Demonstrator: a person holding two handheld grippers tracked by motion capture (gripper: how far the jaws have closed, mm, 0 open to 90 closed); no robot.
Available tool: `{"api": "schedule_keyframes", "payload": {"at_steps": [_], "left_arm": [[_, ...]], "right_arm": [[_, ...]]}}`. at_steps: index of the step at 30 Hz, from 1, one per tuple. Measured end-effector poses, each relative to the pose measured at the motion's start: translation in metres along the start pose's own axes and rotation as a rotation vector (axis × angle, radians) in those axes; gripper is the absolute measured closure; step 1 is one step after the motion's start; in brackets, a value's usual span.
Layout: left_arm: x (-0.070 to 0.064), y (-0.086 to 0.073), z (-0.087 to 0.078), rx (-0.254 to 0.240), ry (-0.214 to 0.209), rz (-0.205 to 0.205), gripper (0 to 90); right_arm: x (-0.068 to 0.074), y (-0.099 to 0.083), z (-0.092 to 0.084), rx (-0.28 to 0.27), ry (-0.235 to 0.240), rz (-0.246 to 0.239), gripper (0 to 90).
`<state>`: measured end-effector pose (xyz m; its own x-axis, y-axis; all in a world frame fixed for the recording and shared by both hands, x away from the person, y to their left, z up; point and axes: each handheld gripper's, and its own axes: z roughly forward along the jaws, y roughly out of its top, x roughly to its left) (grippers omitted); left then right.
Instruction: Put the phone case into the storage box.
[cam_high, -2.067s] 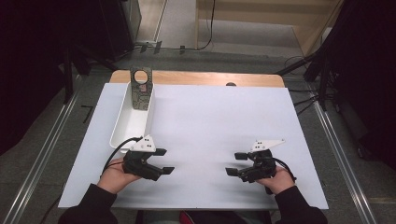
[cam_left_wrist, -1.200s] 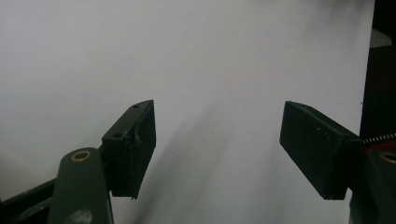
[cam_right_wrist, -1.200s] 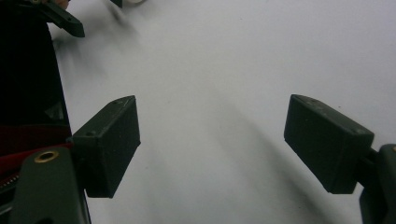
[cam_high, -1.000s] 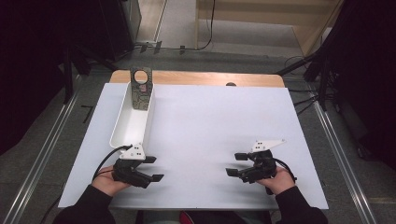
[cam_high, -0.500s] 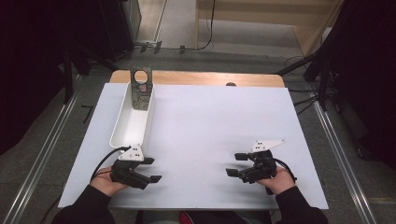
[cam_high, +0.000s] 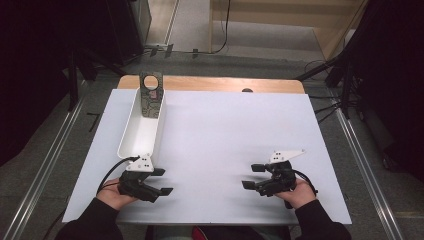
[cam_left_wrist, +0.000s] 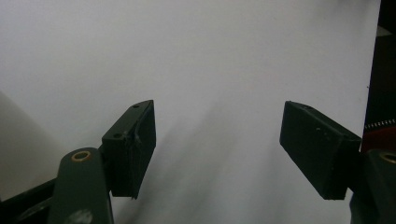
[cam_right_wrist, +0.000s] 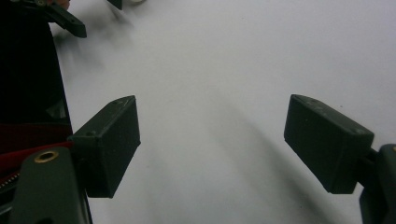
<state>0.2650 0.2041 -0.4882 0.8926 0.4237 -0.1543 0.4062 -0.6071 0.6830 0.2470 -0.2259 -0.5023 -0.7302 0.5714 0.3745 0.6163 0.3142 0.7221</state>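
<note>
With both the left gripper (cam_high: 159, 181) and right gripper (cam_high: 254, 176) open and empty at lower frame, a careless reach may tip the tray (cam_high: 141, 134).

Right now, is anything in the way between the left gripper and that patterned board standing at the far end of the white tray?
Only the tray itself. The left gripper sits open just outside the near end of the white tray; the board leans inside the far end. Nothing else shows in the tray between them.
</note>
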Motion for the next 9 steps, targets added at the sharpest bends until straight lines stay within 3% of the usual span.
{"api": "schedule_keyframes", "payload": {"at_steps": [9], "left_arm": [[0.0001,0.0000,0.0000,0.000,0.002,0.001,26.7]], "right_arm": [[-0.0004,0.0001,0.0005,0.000,0.000,-0.001,17.3]]}}
